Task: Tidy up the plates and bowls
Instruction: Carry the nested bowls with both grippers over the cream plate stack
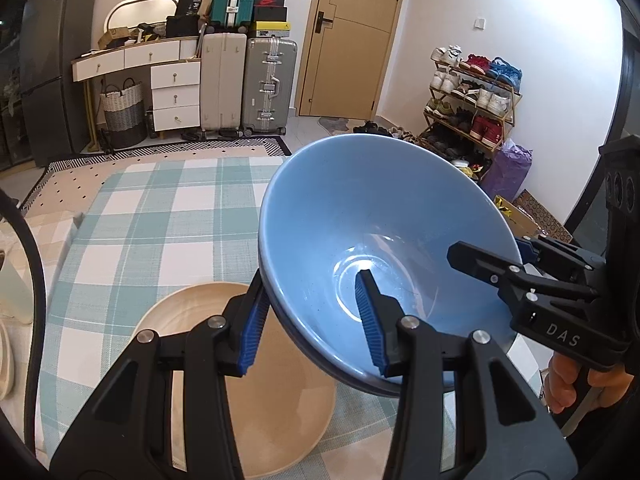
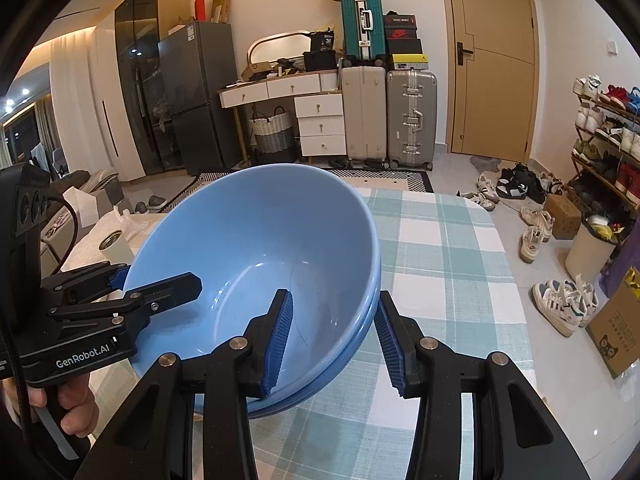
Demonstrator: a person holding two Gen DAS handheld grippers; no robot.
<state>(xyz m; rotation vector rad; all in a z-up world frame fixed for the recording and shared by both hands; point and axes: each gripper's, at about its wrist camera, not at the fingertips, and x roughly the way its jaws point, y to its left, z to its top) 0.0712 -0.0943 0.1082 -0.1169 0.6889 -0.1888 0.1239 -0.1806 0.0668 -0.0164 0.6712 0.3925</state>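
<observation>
A blue bowl (image 1: 380, 208), which looks like two nested bowls with a double rim, hangs tilted above the checked tablecloth (image 1: 160, 216). My left gripper (image 1: 310, 280) is shut on its left rim, one finger inside and one outside. My right gripper (image 2: 334, 296) is shut on the opposite rim of the bowl (image 2: 260, 232) in the same way. Each gripper shows in the other's view: the right gripper (image 1: 486, 248) at the right, the left gripper (image 2: 158, 276) at the left. Below the bowl a beige plate (image 1: 260, 420) lies on the cloth.
A white cup (image 2: 114, 244) stands near the table's left side. Beyond the table's right edge, shoes (image 2: 560, 308), a cardboard box (image 2: 620, 332) and a shoe rack (image 1: 472, 100) crowd the floor. Suitcases (image 2: 388, 112) and a door (image 2: 496, 60) stand at the back.
</observation>
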